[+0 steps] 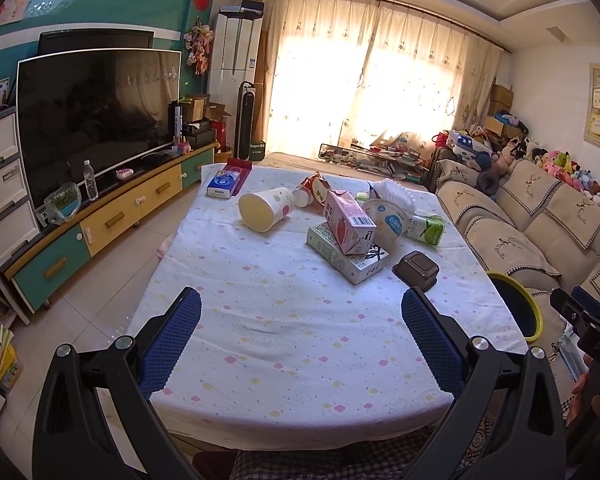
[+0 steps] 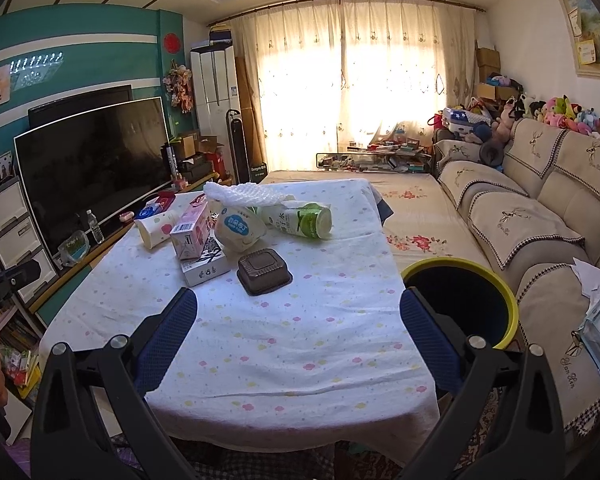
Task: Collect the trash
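Trash lies in a heap on the far half of the table [image 1: 284,332]: a tipped paper cup [image 1: 265,209], a pink strawberry carton [image 1: 349,222] on a white box [image 1: 346,256], a dark plastic tray [image 1: 417,269], a round white tub [image 1: 386,218], a green-capped bottle [image 1: 426,229] and a snack bag [image 1: 316,186]. A black bin with a yellow rim [image 2: 462,300] stands at the table's right side. My left gripper [image 1: 300,304] hangs open over the near table. My right gripper [image 2: 298,306] is also open, short of the dark tray [image 2: 264,271]. Neither holds anything.
A tissue pack [image 1: 223,184] lies at the table's far left corner. A TV [image 1: 96,120] on a low cabinet [image 1: 100,220] runs along the left. A beige sofa [image 2: 540,216] lines the right. A cluttered glass table [image 2: 376,160] stands before the curtains.
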Tool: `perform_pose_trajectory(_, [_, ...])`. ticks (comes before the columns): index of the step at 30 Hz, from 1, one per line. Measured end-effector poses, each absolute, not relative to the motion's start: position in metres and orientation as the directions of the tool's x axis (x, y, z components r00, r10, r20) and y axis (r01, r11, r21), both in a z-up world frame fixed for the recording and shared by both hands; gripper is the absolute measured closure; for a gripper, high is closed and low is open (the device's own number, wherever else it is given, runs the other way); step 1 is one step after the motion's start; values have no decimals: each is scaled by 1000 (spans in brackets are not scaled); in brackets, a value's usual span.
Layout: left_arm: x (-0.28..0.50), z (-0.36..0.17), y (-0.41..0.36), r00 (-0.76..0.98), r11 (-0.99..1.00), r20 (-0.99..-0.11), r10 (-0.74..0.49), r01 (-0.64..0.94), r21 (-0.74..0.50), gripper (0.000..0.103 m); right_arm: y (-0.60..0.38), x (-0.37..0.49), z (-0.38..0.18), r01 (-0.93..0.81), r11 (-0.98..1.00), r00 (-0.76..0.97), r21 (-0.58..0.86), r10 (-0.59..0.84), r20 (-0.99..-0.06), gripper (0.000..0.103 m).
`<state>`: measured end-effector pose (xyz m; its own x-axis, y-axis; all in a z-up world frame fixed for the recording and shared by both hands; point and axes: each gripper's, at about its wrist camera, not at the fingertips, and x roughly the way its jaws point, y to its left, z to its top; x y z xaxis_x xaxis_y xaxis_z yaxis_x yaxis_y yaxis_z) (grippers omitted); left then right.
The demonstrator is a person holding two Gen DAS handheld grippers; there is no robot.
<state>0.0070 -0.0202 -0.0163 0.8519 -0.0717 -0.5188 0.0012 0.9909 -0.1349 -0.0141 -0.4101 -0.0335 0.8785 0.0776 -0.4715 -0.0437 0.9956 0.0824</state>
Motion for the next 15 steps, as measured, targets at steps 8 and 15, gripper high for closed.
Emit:
perform_pose_trajectory(8, [6, -18, -19, 849, 989, -522, -79, 1, -147, 4, -409, -12, -35, -46, 995, 874, 83, 81, -479, 6])
perform_pose_trajectory(15, [5, -20, -19, 846, 989, -527, -83, 3, -151, 4, -408, -12, -37, -46, 995, 873, 85, 82, -481, 6])
